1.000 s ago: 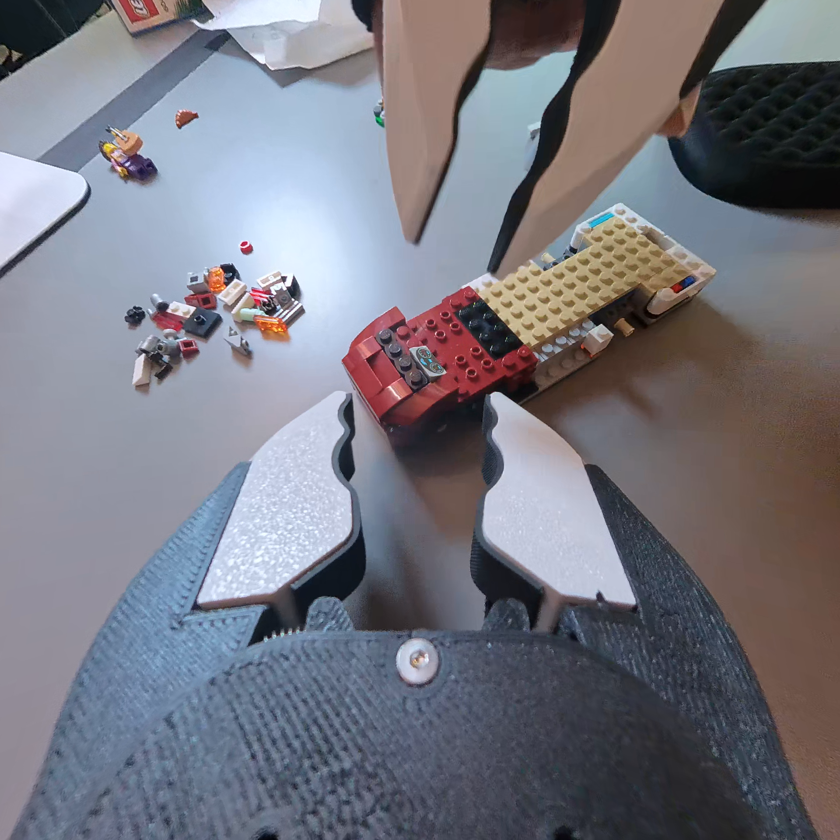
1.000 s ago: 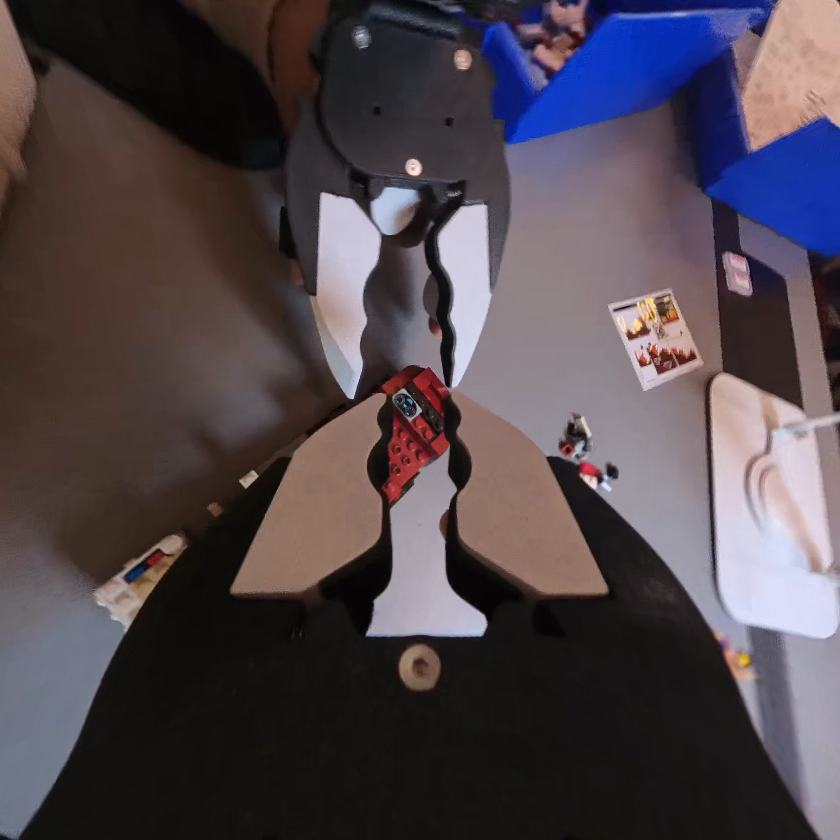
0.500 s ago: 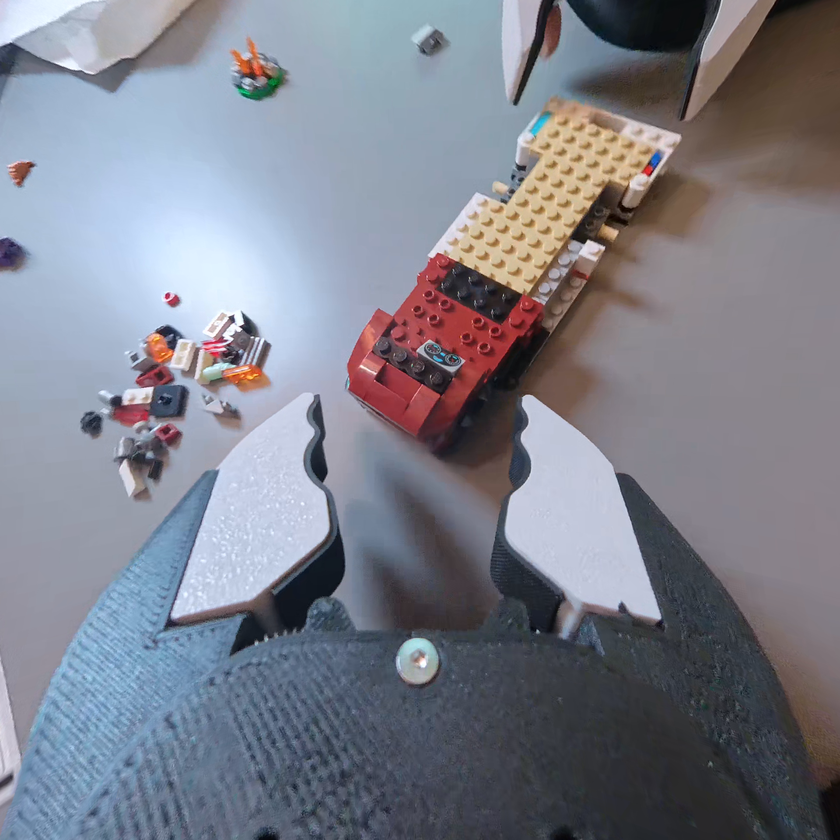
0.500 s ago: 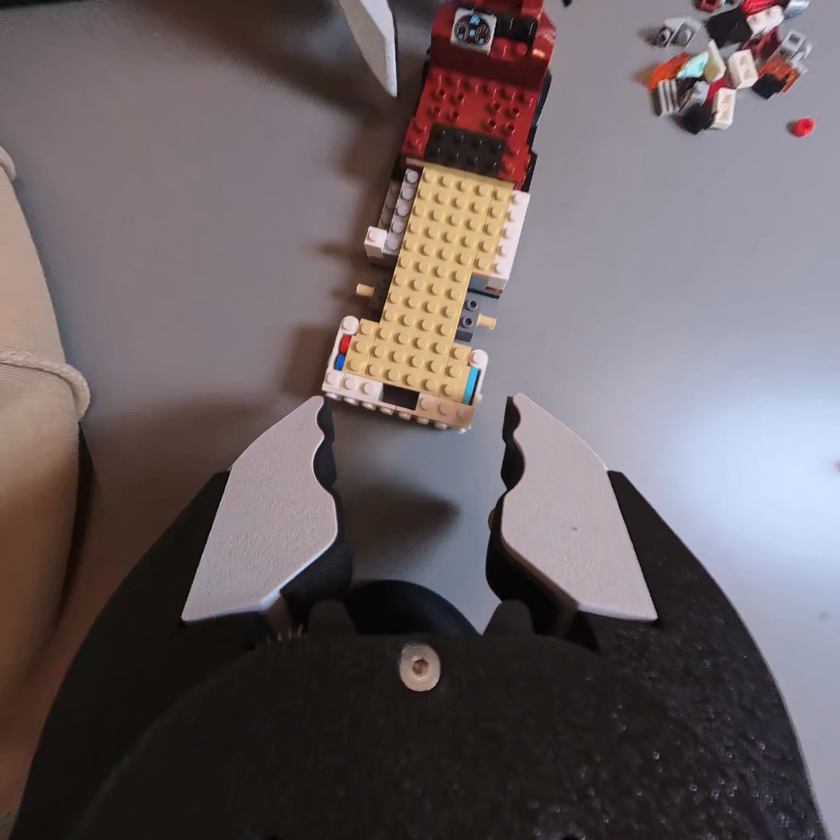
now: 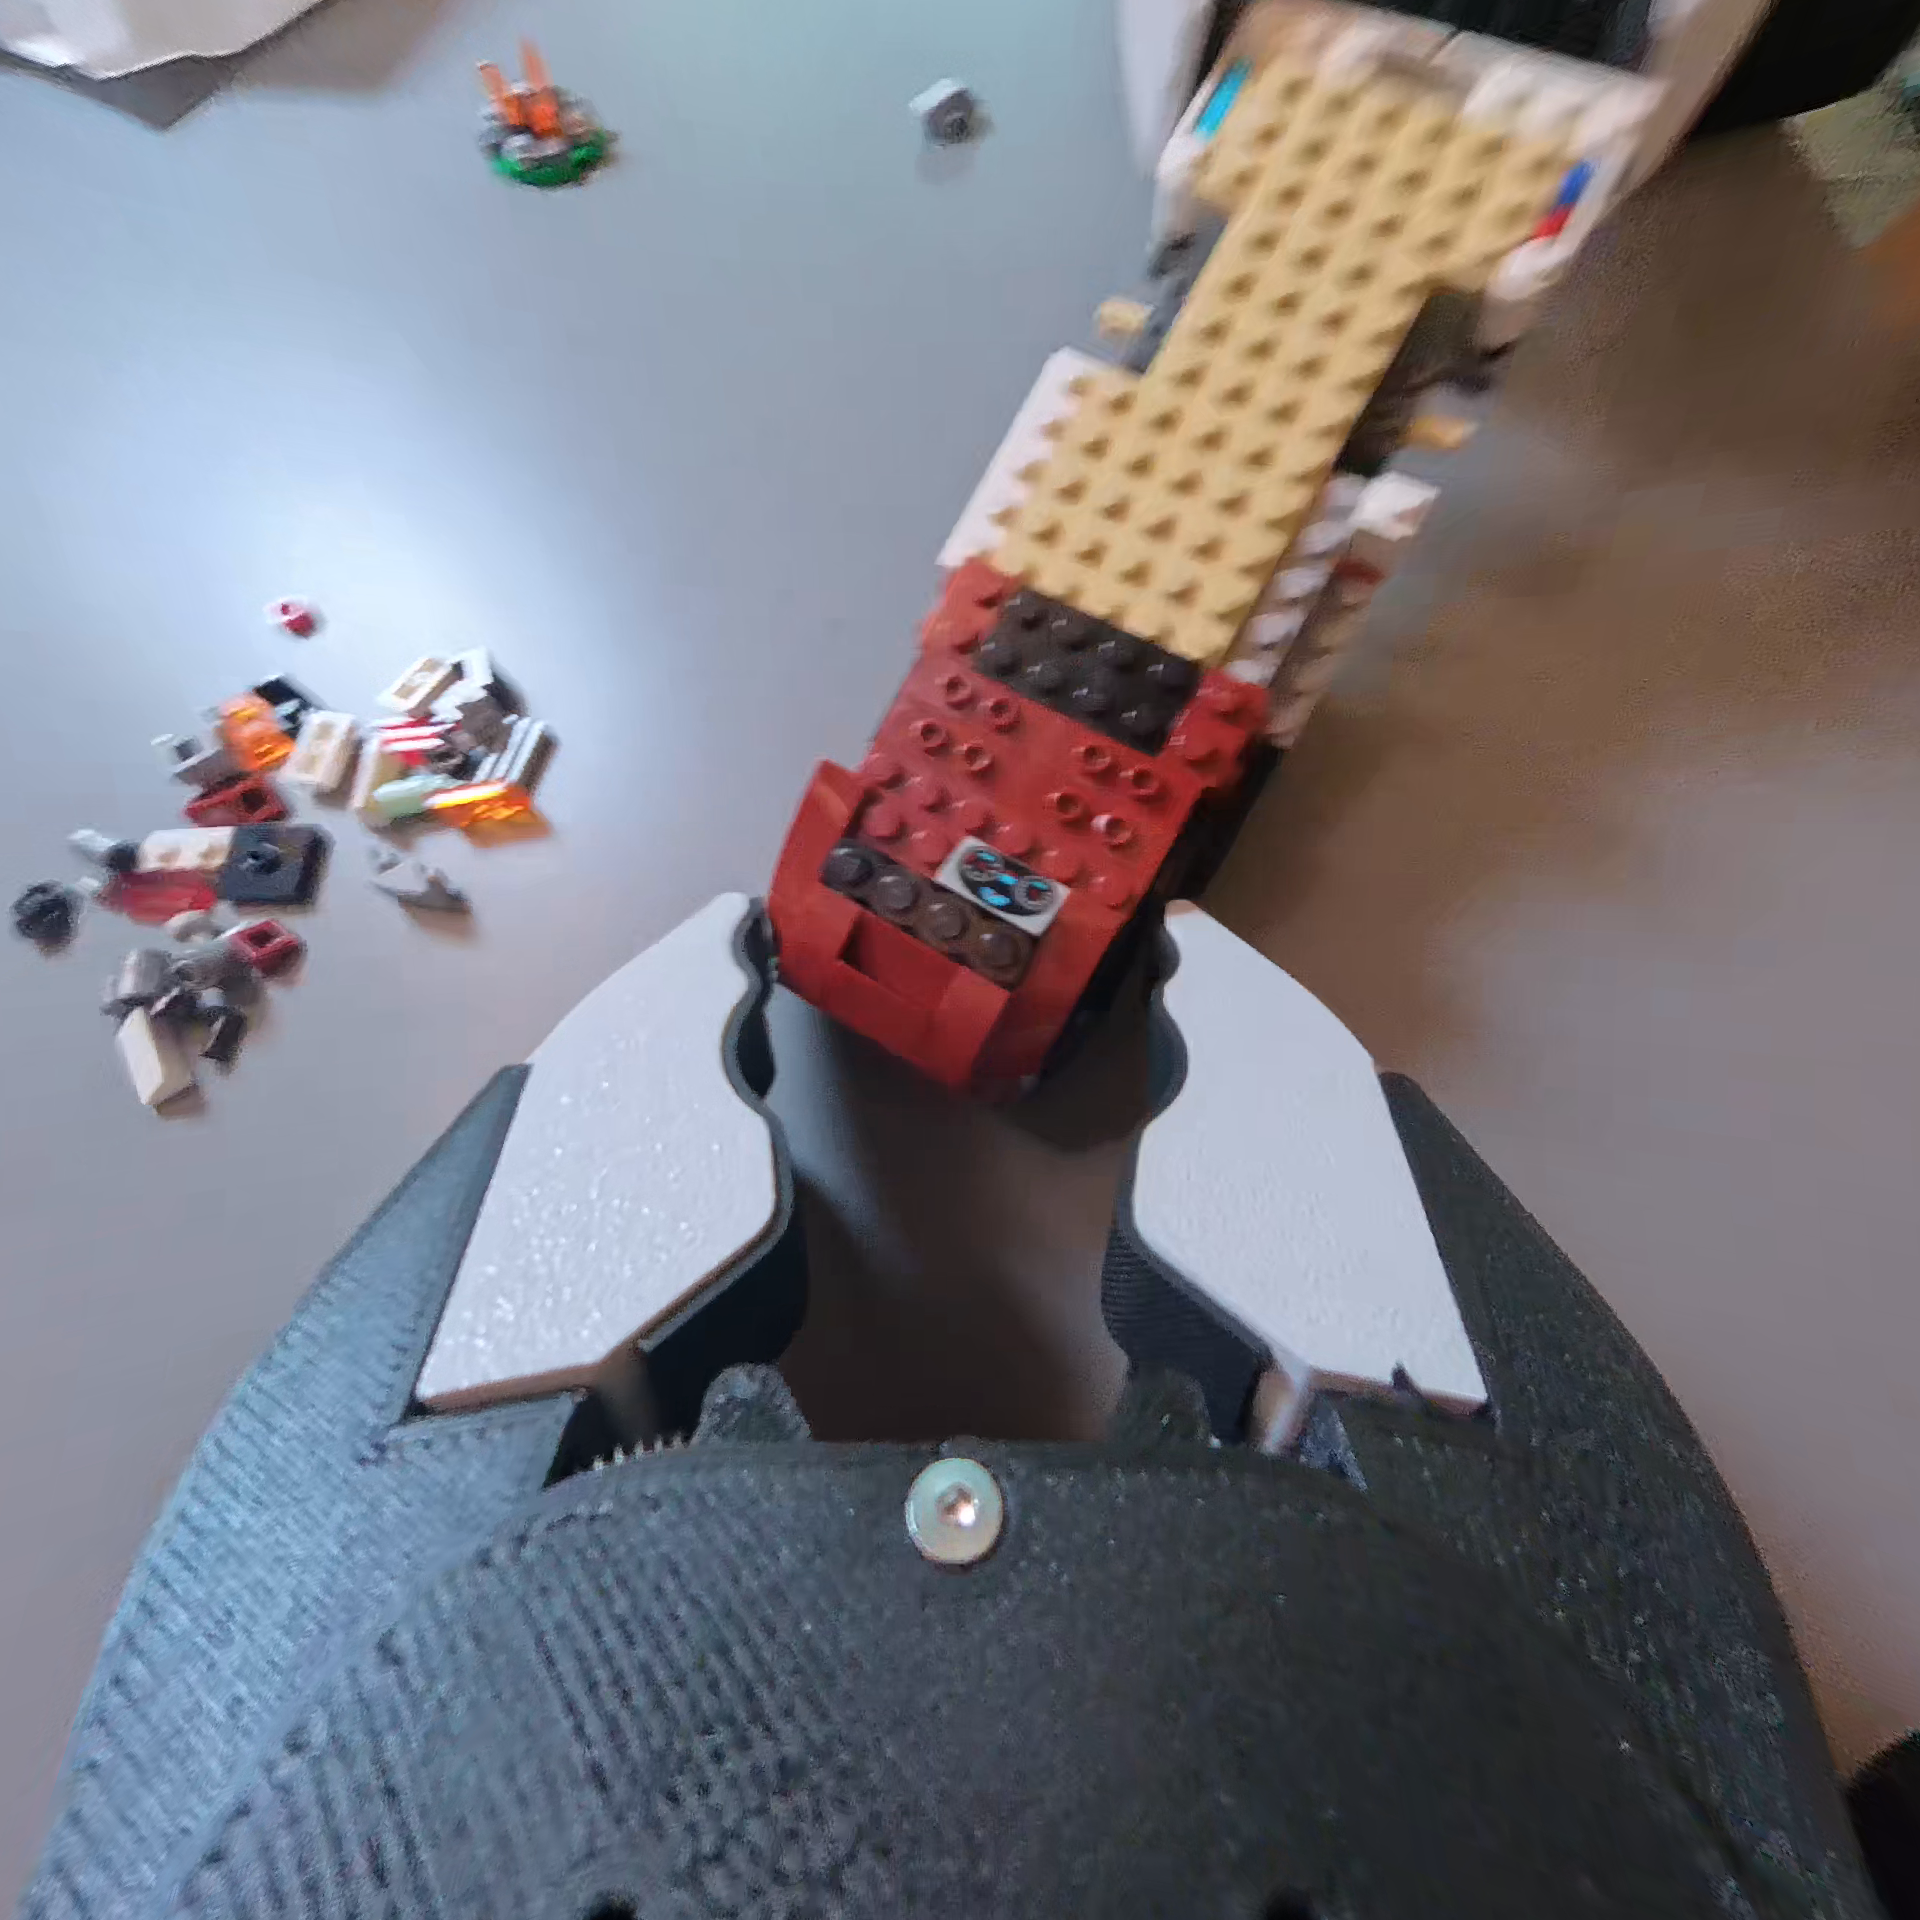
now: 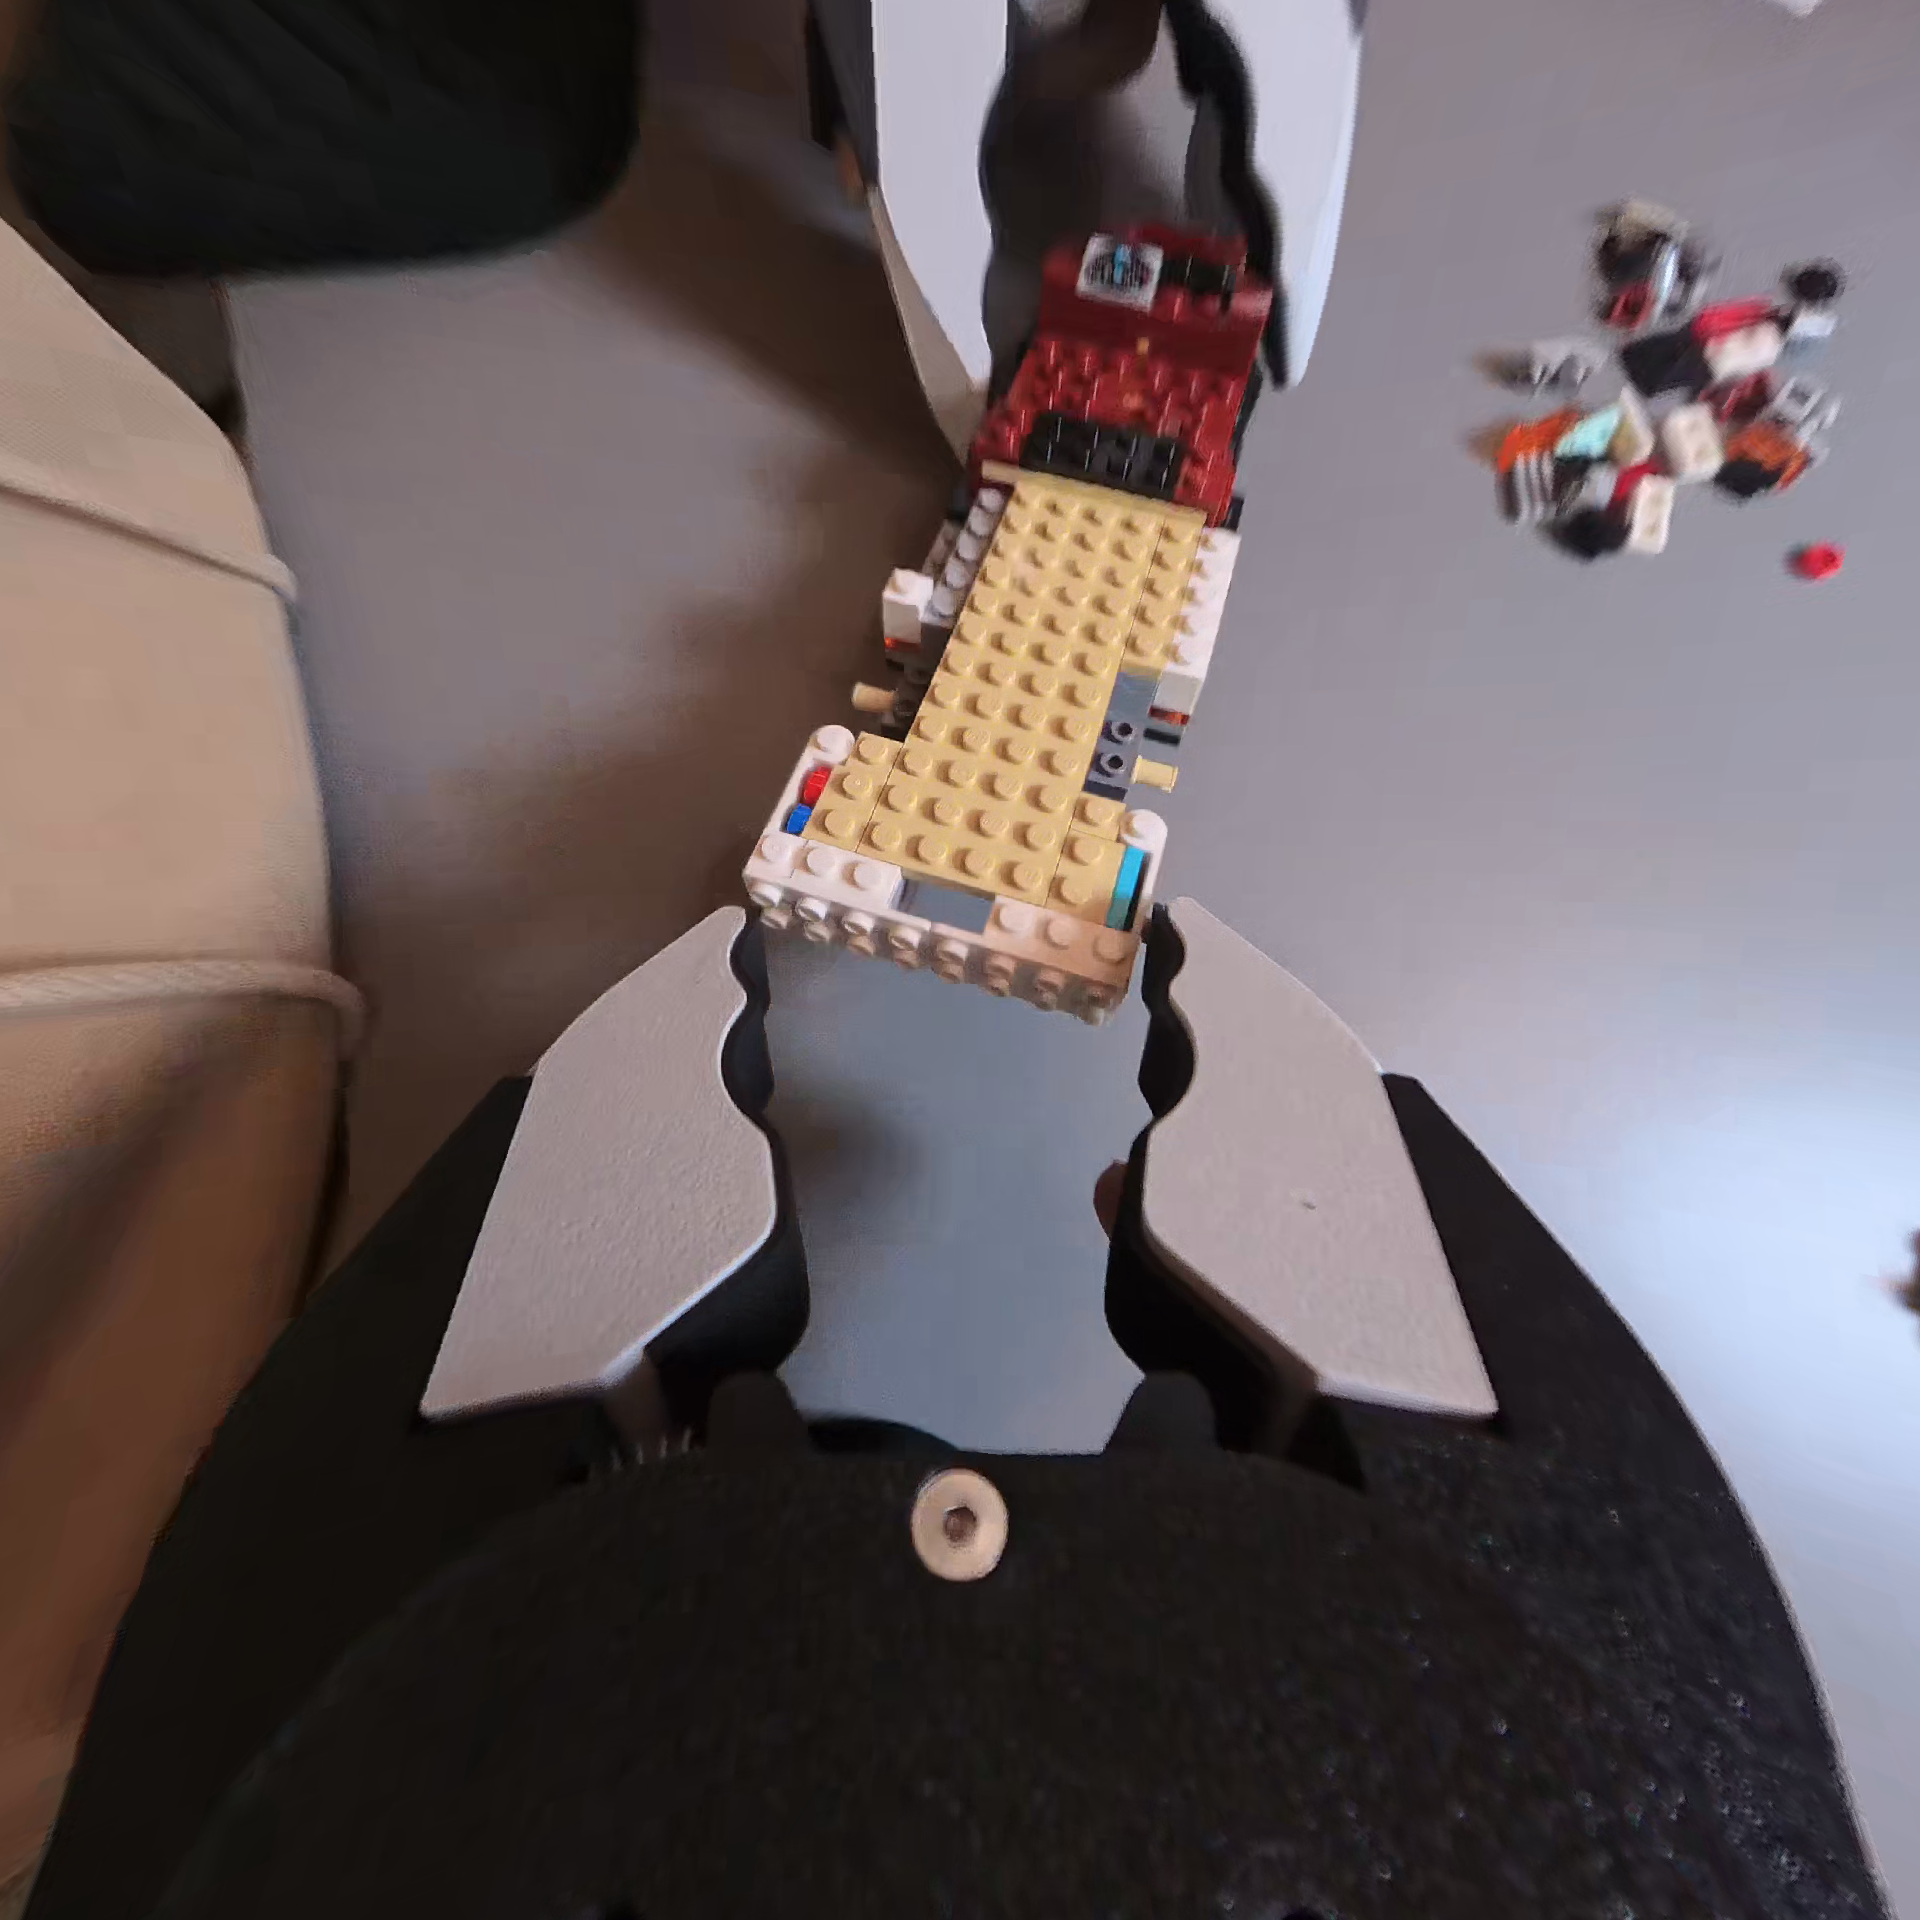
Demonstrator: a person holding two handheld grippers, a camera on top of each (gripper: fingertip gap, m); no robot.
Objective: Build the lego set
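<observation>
A long brick vehicle [image 5: 1195, 468] with a dark red front, a tan studded deck and a white rear lies on the grey table [image 5: 520, 416]. My left gripper [image 5: 956, 920] is shut on the red front, with its pads against both sides. My right gripper [image 6: 948, 920] is shut on the white rear end of the vehicle [image 6: 1039, 675], a pad at each corner. The left gripper [image 6: 1127, 379] also shows in the right wrist view, flanking the red front. The two grippers face each other along the vehicle.
A pile of small loose pieces [image 5: 312, 790] lies left of the vehicle and also shows in the right wrist view [image 6: 1662, 416]. A small green and orange build [image 5: 540, 125] and a grey piece [image 5: 945, 109] lie farther off. Beige fabric [image 6: 125, 831] and a black seat [image 6: 312, 114] border the table. About 15 cm separates my left fingertips from my right. My left gripper is the nearer one to the black seat [image 6: 312, 114]: about 20 cm, against 25 cm.
Both grippers stood open just short of the vehicle's ends half a second ago. Each has moved in over its end and closed onto it. Both views are now blurred by motion.
</observation>
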